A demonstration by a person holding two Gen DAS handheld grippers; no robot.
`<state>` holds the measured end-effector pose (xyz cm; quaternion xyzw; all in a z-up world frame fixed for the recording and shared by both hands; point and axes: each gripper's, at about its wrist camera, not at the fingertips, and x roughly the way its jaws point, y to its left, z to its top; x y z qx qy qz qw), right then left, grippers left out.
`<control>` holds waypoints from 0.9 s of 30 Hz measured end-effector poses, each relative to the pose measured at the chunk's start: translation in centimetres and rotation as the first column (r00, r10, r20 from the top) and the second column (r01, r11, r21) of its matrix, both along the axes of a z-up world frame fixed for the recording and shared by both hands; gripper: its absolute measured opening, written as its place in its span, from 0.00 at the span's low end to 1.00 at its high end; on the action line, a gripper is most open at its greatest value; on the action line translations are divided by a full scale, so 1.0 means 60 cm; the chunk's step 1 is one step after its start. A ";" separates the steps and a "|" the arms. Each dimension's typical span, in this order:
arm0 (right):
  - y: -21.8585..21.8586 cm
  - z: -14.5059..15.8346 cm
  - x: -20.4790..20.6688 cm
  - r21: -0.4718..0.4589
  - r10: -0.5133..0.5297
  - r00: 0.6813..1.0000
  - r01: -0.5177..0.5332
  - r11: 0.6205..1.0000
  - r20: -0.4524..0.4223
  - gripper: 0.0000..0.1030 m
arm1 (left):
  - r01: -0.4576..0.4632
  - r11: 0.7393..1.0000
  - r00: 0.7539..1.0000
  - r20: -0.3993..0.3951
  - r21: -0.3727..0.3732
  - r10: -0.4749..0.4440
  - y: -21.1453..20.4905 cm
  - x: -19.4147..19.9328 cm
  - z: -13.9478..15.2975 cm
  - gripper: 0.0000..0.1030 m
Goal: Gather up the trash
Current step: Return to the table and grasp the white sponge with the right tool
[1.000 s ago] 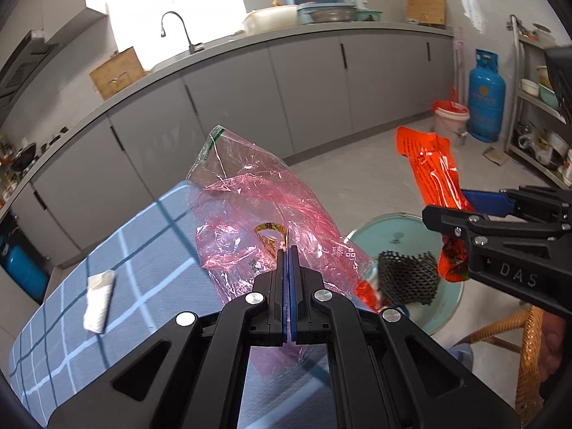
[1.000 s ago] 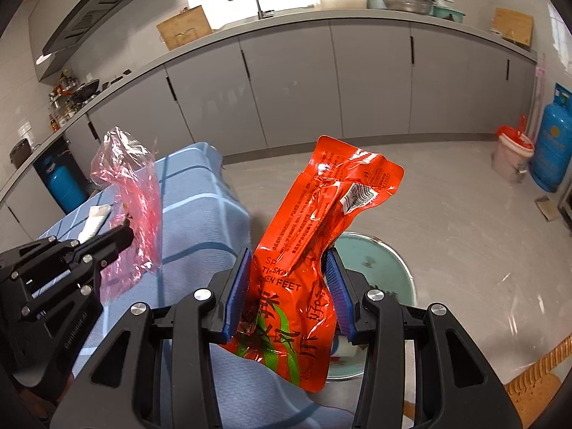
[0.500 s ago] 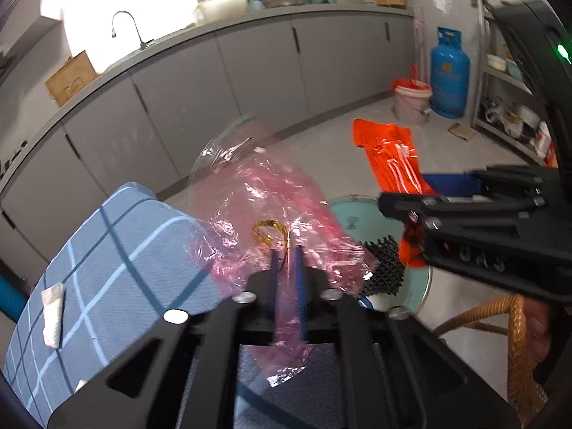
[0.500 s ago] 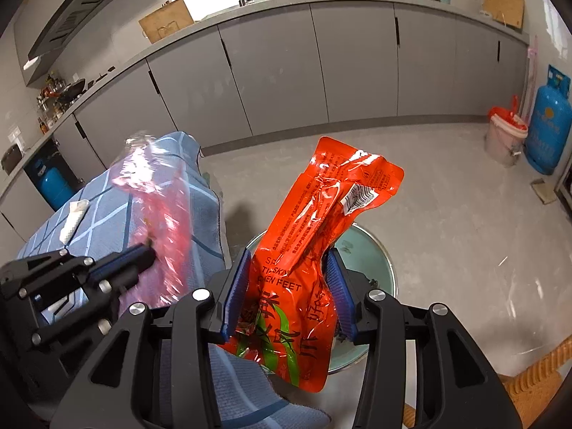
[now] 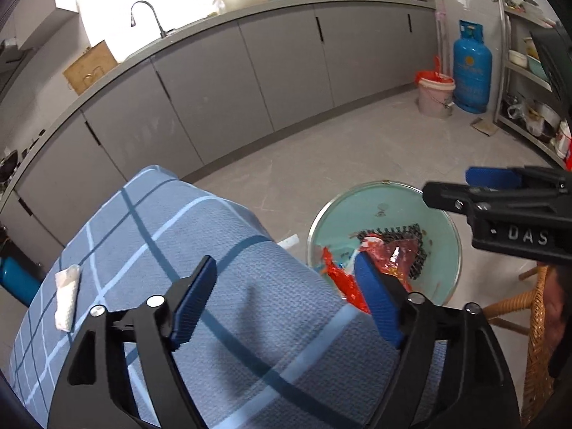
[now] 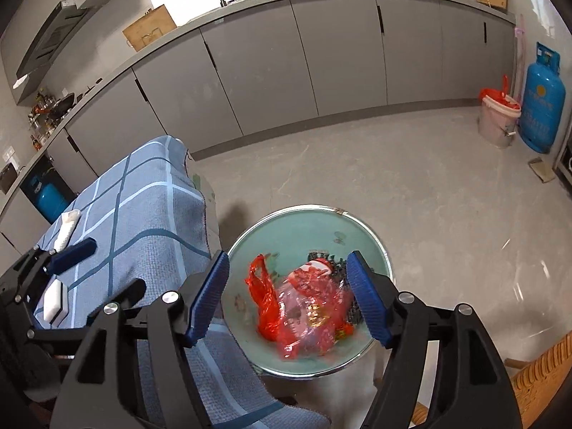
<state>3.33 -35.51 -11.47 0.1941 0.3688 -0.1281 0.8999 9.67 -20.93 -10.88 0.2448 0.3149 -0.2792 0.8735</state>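
pink bag (image 6: 307, 307): motion-blurred | basin (image 5: 443, 214): partly behind right tongs (image 5: 479, 186)

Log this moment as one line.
left gripper: open | right gripper: open | wrappers: in basin | tissue: on table

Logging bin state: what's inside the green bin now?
Green bin holds an orange bag, pink bag and black mesh. Anything beneath them is covered.

Bright sun is glaring through the window (image 5: 143, 10) at upper left; edges are bending, trash (image 6: 304, 307) is looking blurry.
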 end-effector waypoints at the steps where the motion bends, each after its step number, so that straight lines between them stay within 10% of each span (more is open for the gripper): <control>1: 0.001 0.001 -0.001 0.000 -0.002 1.000 0.002 1.000 0.002 0.71 | -0.005 1.000 1.000 0.003 -0.001 0.005 0.003 0.001 0.002 0.77; 15: 0.113 0.024 0.034 0.004 0.146 0.989 -0.146 0.989 0.014 0.72 | -0.175 0.984 0.984 0.038 -0.037 0.176 0.143 0.023 0.052 0.78; 27: 0.332 0.050 0.107 -0.002 0.414 0.910 -0.414 0.910 0.033 0.76 | -0.505 0.863 0.862 0.051 -0.022 0.505 0.399 0.057 0.055 0.89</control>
